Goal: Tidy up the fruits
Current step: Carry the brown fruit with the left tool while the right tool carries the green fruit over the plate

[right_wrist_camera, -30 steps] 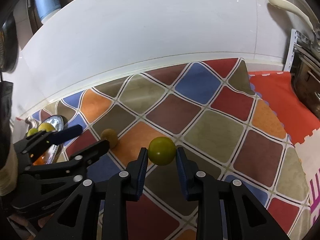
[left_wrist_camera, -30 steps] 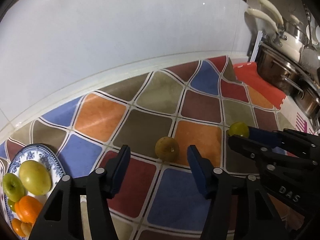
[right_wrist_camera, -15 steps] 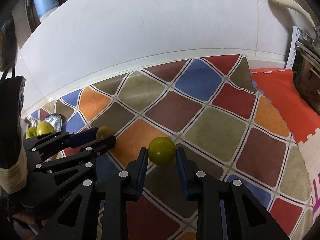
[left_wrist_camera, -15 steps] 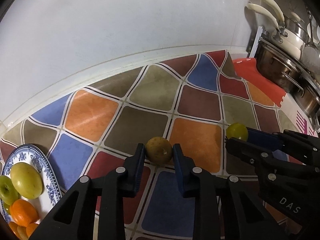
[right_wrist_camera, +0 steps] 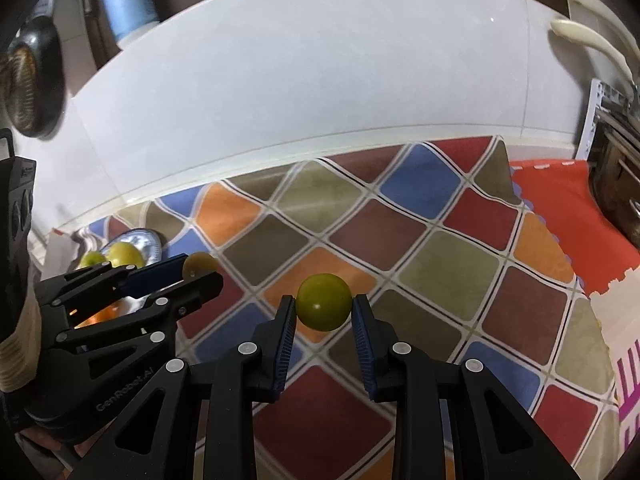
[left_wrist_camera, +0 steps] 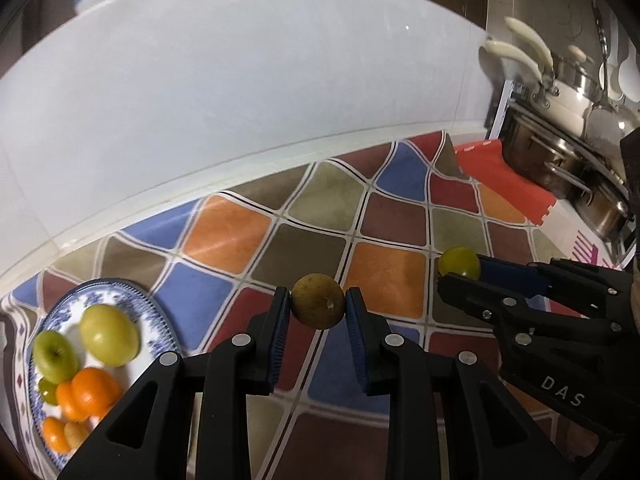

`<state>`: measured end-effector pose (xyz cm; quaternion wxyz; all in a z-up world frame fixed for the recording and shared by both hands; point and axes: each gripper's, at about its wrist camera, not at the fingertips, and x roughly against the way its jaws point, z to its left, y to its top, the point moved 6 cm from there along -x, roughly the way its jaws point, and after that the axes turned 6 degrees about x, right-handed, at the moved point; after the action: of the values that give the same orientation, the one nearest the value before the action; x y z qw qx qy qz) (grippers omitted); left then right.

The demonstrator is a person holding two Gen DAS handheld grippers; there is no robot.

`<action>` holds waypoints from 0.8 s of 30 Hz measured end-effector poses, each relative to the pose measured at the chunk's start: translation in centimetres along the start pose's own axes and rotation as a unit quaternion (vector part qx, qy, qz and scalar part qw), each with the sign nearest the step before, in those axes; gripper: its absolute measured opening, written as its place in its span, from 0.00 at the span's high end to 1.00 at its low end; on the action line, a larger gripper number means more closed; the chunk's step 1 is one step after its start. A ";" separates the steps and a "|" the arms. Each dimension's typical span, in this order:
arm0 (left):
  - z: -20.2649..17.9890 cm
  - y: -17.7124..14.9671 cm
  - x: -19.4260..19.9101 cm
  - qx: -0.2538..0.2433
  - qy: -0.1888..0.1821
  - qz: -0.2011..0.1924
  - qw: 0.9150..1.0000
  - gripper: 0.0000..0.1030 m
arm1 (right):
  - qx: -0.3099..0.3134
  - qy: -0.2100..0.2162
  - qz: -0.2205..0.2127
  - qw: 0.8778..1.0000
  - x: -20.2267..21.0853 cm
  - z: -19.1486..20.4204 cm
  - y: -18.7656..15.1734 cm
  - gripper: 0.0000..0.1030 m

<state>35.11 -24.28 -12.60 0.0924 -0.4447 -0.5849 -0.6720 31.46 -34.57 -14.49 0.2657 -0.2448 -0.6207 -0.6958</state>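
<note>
My left gripper (left_wrist_camera: 318,302) is shut on a round brown fruit (left_wrist_camera: 317,300) and holds it above the checkered mat (left_wrist_camera: 224,232). My right gripper (right_wrist_camera: 324,308) is shut on a small green fruit (right_wrist_camera: 324,296), also off the mat. Each gripper shows in the other's view: the right one (left_wrist_camera: 456,270) with its green fruit (left_wrist_camera: 459,261), the left one (right_wrist_camera: 200,270) with its brown fruit (right_wrist_camera: 199,265). A blue-patterned plate (left_wrist_camera: 156,312) at the lower left holds green apples (left_wrist_camera: 109,334) and oranges (left_wrist_camera: 92,390).
A white wall (left_wrist_camera: 240,100) runs behind the mat. Steel pots (left_wrist_camera: 568,160) with cream handles stand at the right on a red mat (left_wrist_camera: 508,176). A blue-capped bottle (right_wrist_camera: 128,0) sits on the ledge above the wall.
My left gripper closed on the brown fruit and lifted it off the mat. The right gripper kept hold of the green fruit and rose with it.
</note>
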 end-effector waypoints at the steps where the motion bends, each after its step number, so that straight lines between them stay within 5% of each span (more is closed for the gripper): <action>1: 0.1 0.0 0.5 0.001 0.003 -0.004 1.000 0.72 | 0.002 0.003 -0.002 1.000 0.4 0.4 0.0 0.71; 24: 6.5 -4.8 13.1 0.069 0.068 -0.060 0.993 0.72 | 0.080 0.074 -0.039 0.993 7.0 10.9 -0.8 0.71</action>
<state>27.49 -12.06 -7.24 0.1218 -0.3542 -0.6482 -0.6630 25.85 -24.17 -9.19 0.3023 -0.1466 -0.6621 -0.6699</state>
